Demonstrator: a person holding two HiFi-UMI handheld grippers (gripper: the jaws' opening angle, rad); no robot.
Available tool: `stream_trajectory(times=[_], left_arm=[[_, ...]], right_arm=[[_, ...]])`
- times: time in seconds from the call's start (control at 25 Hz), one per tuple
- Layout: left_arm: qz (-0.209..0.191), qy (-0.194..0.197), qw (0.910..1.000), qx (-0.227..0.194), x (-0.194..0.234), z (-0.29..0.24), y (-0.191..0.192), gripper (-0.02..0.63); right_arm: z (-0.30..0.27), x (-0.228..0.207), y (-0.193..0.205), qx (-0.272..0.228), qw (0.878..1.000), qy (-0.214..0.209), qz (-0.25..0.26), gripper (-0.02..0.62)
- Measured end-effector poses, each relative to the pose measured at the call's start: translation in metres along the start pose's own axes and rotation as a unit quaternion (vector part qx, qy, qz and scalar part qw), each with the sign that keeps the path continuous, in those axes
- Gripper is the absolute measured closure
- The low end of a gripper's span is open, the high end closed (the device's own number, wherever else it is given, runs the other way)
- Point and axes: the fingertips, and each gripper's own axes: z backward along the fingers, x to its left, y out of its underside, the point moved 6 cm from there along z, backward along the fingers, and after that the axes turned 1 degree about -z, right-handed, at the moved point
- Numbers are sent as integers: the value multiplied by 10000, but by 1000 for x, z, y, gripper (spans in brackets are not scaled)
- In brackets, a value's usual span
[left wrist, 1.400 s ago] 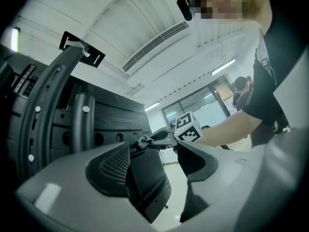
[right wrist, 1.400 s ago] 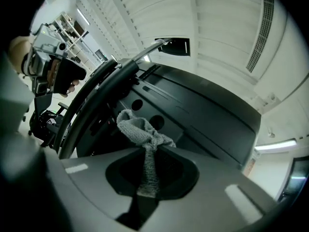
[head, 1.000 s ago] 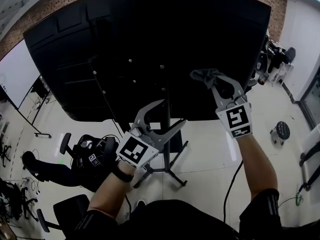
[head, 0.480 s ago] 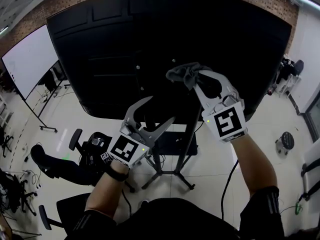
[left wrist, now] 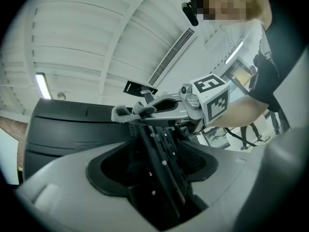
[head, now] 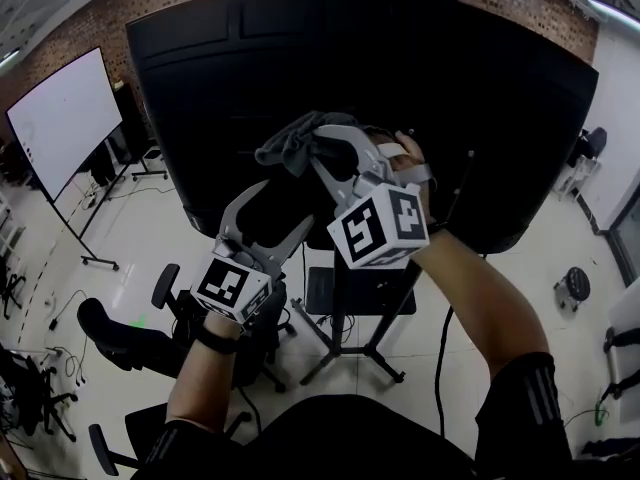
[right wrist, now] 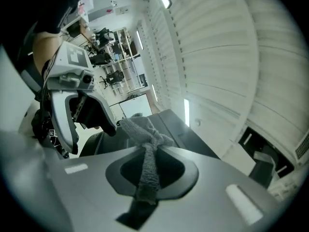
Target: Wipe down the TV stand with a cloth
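Observation:
The TV stand's black column and legs (head: 345, 343) carry a big black screen, seen from the back (head: 500, 118). My right gripper (head: 318, 140) is shut on a grey cloth (head: 290, 150), held up against the middle of that back panel. In the right gripper view the cloth (right wrist: 144, 144) hangs bunched and knotted between the jaws. My left gripper (head: 272, 213) stands open just below and to the left, with nothing in it. In the left gripper view the stand's black bracket rail (left wrist: 161, 163) runs up between the jaws, and the cloth (left wrist: 126, 114) shows above it.
A whiteboard on a wheeled frame (head: 60, 118) stands at the left. Black office chairs (head: 120, 333) sit on the pale floor at lower left, and a round stool (head: 572, 288) at the right. A cable (head: 440, 348) hangs down beside the stand. A brick wall rises behind the screen.
My right gripper has carried the cloth leftward from the screen's right part to its middle. The left gripper shifted slightly left and stayed open.

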Motion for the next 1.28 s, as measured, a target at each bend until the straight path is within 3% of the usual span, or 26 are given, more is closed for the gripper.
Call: stream_trajectory(times=[0.36,0.64,1.28], left_arm=[[273,-358,9987,243,72,40,30,275],[328,-372,9983,315,89,52,42,276],[513,345,9980,103,65,19,51,276]], right_arm=[[-119,41,-23,695,9940,-565,621,558],[-170,58,-25,1103,9842,-719,1186,558],[-125,46,29,2328,9488,-532,2066,560]])
